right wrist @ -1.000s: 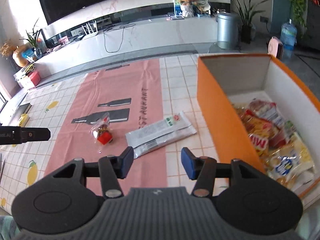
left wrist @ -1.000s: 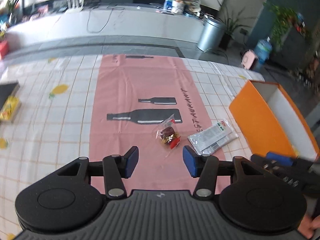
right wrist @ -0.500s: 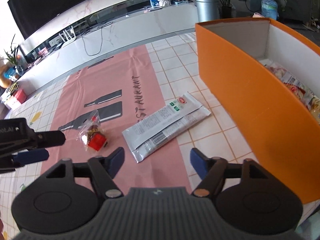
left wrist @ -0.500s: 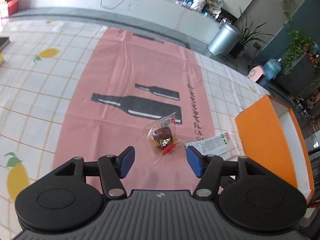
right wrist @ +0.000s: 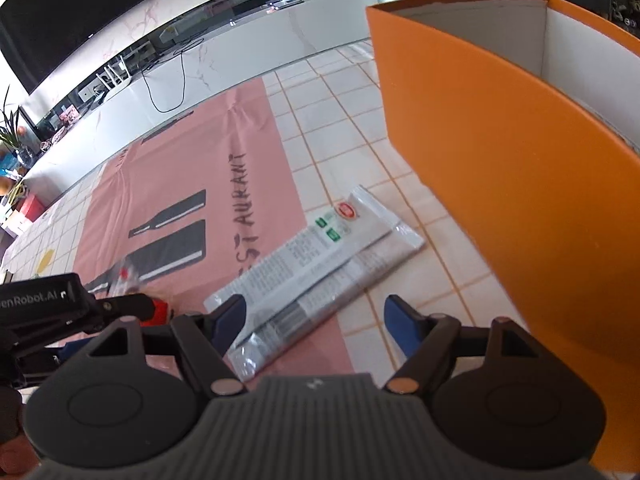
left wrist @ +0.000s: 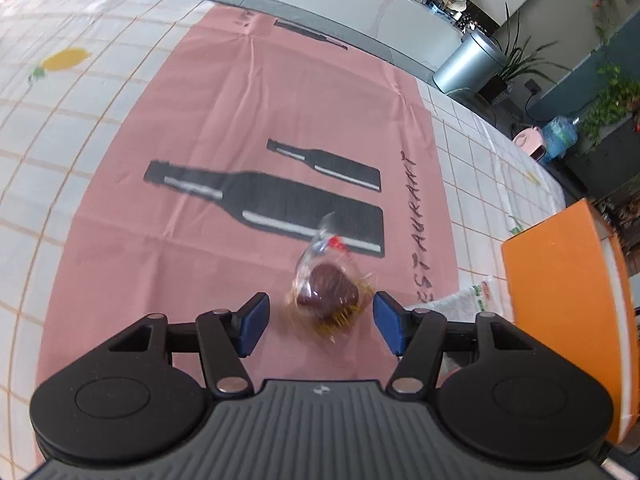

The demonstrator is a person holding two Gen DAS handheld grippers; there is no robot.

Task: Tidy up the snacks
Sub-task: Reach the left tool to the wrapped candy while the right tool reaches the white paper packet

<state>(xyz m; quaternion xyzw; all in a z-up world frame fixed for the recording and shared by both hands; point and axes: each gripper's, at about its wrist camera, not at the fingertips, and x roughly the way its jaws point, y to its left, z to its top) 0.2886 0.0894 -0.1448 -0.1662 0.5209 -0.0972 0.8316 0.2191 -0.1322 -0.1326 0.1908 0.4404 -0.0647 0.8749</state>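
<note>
1. Left claw (left wrist: 320, 322) is spread wide, its blue pads on either side of the small clear-wrapped brown sweet with gold and red trim (left wrist: 328, 285), which lies on the pink bottle-print cloth (left wrist: 256, 120) covering the counter; neither pad appears to touch the wrapper yet.
2. Right claw (right wrist: 316, 320) is likewise spread and holds nothing, poised over the near end of the long flat silver-and-white printed snack packet (right wrist: 320, 264), which lies half on the pink cloth and half on the tiled counter, close beside the tall orange cardboard box (right wrist: 520, 168).
3. Likely trouble: the loose, crinkly wrapper could slide or squirt out if the pads close on film rather than on the sweet's body. The flat packet offers little height, so the right claw's pads may skate over it or push it against the box.
4. Both claws work close together, so a collision looks possible.
5. Only the right wrist view shows the packet whole, the box's white inner wall and the left claw's arm near the sweet; only the left wrist view shows the sweet clearly between the pads.
</note>
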